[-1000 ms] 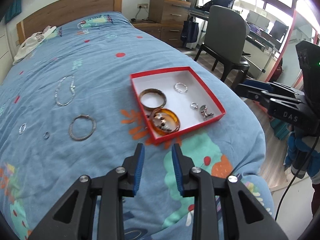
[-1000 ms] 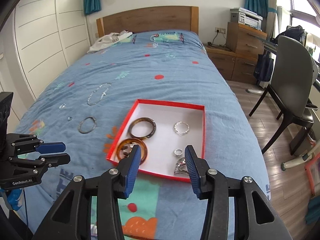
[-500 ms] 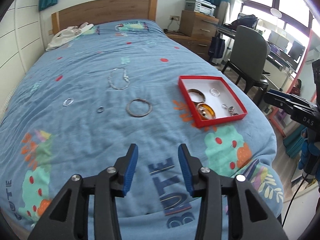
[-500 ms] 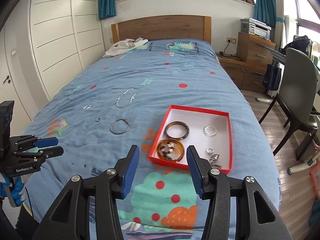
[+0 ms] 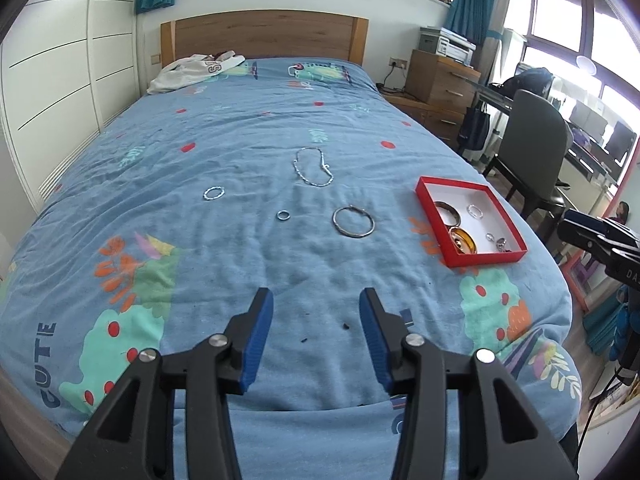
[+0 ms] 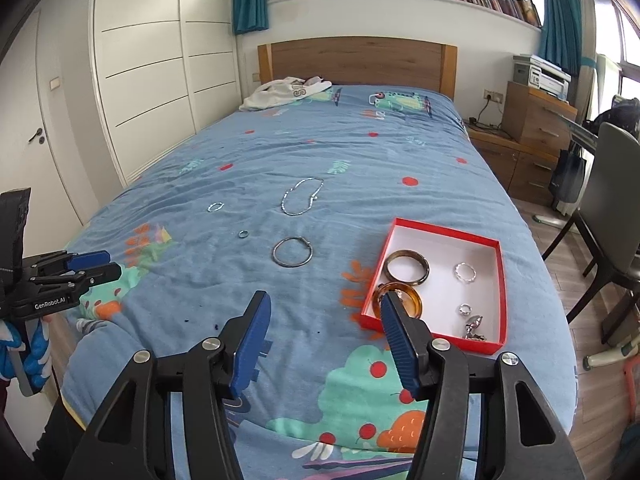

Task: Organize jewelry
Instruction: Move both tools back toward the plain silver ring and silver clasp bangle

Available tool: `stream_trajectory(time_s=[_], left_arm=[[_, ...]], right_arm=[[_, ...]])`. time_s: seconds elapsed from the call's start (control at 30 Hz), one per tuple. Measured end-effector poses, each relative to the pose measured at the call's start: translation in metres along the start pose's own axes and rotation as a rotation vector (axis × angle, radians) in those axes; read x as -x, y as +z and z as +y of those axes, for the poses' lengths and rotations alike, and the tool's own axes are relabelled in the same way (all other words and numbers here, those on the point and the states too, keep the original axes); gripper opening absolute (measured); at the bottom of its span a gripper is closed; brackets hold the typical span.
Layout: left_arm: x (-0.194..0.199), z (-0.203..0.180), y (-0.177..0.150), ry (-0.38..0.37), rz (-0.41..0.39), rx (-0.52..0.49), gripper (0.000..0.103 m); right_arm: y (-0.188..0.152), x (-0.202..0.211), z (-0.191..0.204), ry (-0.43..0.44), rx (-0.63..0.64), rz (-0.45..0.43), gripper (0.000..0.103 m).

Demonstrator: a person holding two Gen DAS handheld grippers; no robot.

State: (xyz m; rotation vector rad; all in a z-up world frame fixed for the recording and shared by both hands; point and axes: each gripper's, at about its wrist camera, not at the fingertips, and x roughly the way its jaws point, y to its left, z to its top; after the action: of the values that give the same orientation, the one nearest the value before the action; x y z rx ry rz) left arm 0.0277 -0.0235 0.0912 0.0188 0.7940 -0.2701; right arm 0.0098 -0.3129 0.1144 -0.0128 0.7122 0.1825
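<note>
A red box (image 5: 480, 256) (image 6: 424, 340) sits on the blue bed at the right, holding two brown bangles (image 6: 407, 267), silver rings and a small charm. Loose on the bedspread lie a large silver hoop (image 5: 353, 221) (image 6: 292, 252), a chain necklace (image 5: 313, 167) (image 6: 302, 195), a small ring (image 5: 283, 215) (image 6: 243, 234) and a thin silver bracelet (image 5: 213, 193) (image 6: 215, 207). My left gripper (image 5: 316, 334) is open and empty above the foot of the bed. My right gripper (image 6: 326, 338) is open and empty, near the box's front left corner.
A white garment (image 5: 192, 70) lies by the wooden headboard (image 6: 356, 60). A grey chair (image 6: 616, 200) and wooden drawers (image 6: 536, 136) stand right of the bed. White wardrobes (image 6: 140, 80) line the left wall.
Both grippers have pulled back and up from the red box toward the foot of the bed. The left view has swung left, onto the loose jewelry. Both jaws have opened wider.
</note>
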Motion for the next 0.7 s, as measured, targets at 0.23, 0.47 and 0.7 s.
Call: stream_trajectory(time_s=[0.23, 0.47, 0.7], left_arm=[[0.004, 0.029, -0.013, 0.018, 0.009, 0.03, 0.046], [-0.003, 0.059, -0.022, 0.03, 0.024, 0.1, 0.046], [-0.029, 0.076, -0.022, 0.033, 0.054, 0.138, 0.046]], right_arm=[[-0.001, -0.003, 0.013, 0.008, 0.015, 0.022, 0.061], [0.003, -0.023, 0.029, 0.029, 0.034, 0.051, 0.068], [0.004, -0.057, 0.044, 0.079, 0.058, 0.084, 0.068]])
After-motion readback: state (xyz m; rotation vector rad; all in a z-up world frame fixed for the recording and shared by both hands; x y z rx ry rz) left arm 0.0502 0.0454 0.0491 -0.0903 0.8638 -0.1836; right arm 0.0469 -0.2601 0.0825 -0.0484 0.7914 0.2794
